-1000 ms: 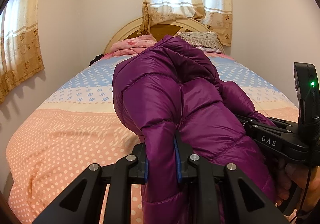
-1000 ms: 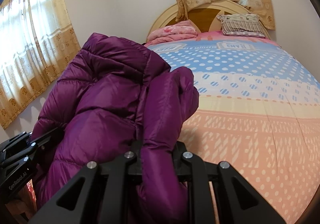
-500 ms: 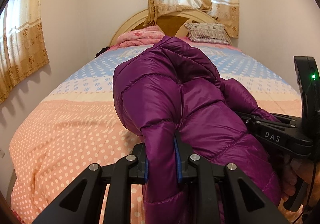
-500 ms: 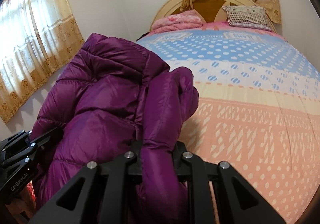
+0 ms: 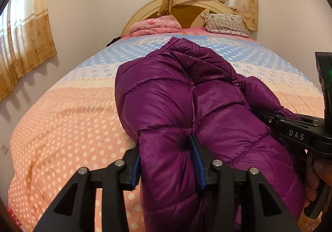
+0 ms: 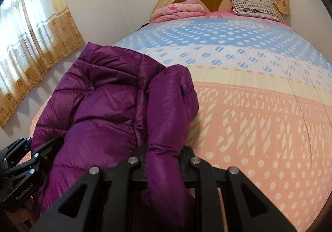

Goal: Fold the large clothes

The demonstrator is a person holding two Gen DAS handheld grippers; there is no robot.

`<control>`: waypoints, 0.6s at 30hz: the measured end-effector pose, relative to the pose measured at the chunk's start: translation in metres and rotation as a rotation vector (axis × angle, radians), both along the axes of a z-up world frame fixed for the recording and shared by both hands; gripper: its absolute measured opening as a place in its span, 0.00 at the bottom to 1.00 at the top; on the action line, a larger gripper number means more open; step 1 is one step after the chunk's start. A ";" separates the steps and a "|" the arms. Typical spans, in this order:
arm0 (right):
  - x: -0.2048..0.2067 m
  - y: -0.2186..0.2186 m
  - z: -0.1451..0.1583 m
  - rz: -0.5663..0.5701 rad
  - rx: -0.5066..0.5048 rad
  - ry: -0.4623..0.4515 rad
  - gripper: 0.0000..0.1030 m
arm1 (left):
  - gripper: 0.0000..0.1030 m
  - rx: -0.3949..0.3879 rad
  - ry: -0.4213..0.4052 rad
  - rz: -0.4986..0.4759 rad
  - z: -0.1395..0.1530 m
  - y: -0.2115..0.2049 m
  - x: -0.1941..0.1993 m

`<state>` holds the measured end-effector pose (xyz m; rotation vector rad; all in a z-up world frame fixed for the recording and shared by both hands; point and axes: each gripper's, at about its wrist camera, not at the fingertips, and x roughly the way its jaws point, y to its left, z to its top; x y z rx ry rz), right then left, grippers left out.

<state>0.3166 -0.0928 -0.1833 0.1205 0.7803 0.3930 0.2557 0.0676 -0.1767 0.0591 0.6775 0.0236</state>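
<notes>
From the left wrist view, a puffy purple jacket (image 5: 186, 107) lies bunched on the near, peach end of a polka-dot bedspread (image 5: 62, 128); the left gripper (image 5: 168, 159) has a quilted fold between its blue pads, and its jaws are opening, so that side will likely slump and the slick fabric spring out of shape. From the right wrist view, the right gripper (image 6: 165, 161) is clamped narrowly on another thick fold of the jacket (image 6: 103, 107); with only this side pinched, any pull could drag the bundle crooked or off the bed's edge
</notes>
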 end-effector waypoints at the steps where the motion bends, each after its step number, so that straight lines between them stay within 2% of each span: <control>1: 0.000 0.000 -0.001 -0.001 0.000 0.002 0.20 | 0.47 -0.001 0.001 0.004 -0.002 0.000 0.000; 3: 0.000 0.000 -0.004 -0.005 0.004 0.008 0.22 | 0.53 0.002 0.001 0.013 -0.005 0.000 0.001; 7: 0.001 0.000 -0.007 -0.006 0.002 0.019 0.24 | 0.59 0.005 0.000 0.028 -0.009 0.001 0.002; 12: 0.004 0.000 -0.011 -0.016 -0.002 0.031 0.31 | 0.74 0.018 0.001 0.065 -0.012 0.003 0.006; 18: 0.008 -0.002 -0.015 -0.028 0.004 0.040 0.39 | 0.83 -0.002 0.005 0.091 -0.017 0.009 0.007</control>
